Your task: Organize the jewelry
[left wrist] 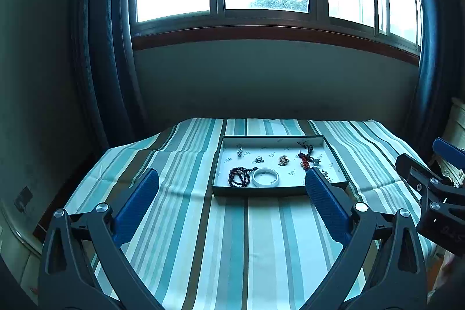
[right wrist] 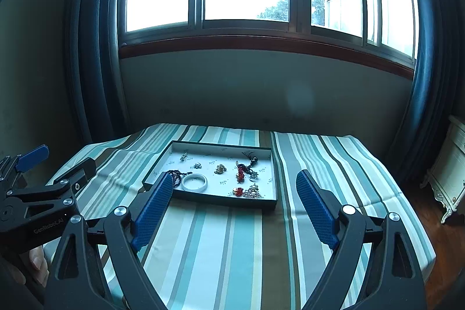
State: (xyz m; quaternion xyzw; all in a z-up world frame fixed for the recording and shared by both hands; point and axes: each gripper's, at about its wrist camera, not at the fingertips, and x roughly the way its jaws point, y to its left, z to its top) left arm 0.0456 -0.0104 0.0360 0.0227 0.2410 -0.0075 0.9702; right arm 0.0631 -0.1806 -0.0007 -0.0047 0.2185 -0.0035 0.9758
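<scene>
A shallow dark-rimmed tray lies on the striped table. Inside it are a white bangle, a dark bead string, a red corded charm, small brooches and a pearl cluster. My left gripper is open, hovering before the tray's near edge, nothing between its blue pads. My right gripper is open too, likewise short of the tray and empty. Each gripper shows at the edge of the other's view.
The striped cloth covers the table up to a wall under a big window. Dark curtains hang at both sides. A pale carved cabinet stands to the right on a wooden floor. A person's hand holds the left gripper.
</scene>
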